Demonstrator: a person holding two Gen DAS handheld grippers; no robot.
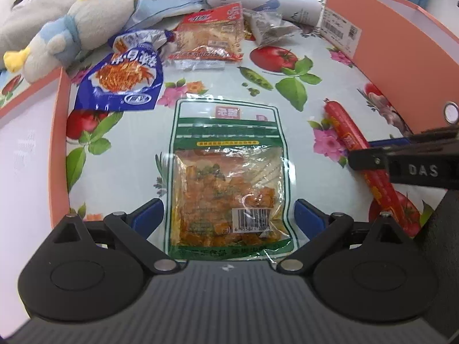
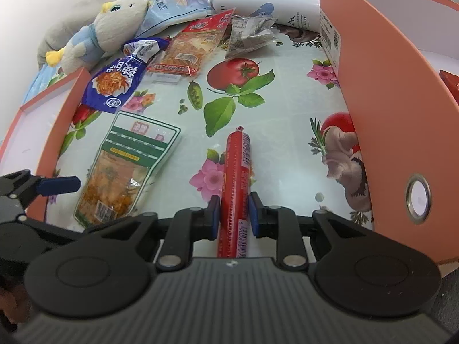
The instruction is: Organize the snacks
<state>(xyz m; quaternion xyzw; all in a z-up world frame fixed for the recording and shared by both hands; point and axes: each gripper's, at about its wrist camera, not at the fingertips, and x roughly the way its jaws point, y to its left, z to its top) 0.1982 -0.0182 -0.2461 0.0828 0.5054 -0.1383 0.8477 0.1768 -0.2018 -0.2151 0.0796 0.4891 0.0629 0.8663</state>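
Two wrist views here, so left one first: the left hand-held gripper (image 1: 229,215) is spread wide open with the green-trimmed snack pouch (image 1: 228,172) lying flat on the table (image 1: 315,57) between its blue fingertips (image 1: 304,212), which sit clear of the pouch's sides. Up and left of that pouch there's a blue noodle snack bag (image 1: 123,83), and straight beyond it an orange-red snack pack (image 1: 208,41). Off to the pouch's right lies the red sausage stick (image 1: 361,154), with the right hand-held gripper (image 1: 407,166) reaching across it. An orange box (image 1: 401,60) stands further right, a second orange box (image 1: 60,143) to the pouch's left. Right wrist view: the right hand-held gripper (image 2: 233,215) is clamped on the red sausage stick (image 2: 236,189), blue pads (image 2: 254,215) pressing both its sides. The green-trimmed snack pouch (image 2: 126,169) is left of the sausage, with the left hand-held gripper (image 2: 57,185) at its far side. A plush toy (image 2: 109,31) sits way back beyond the pouch.
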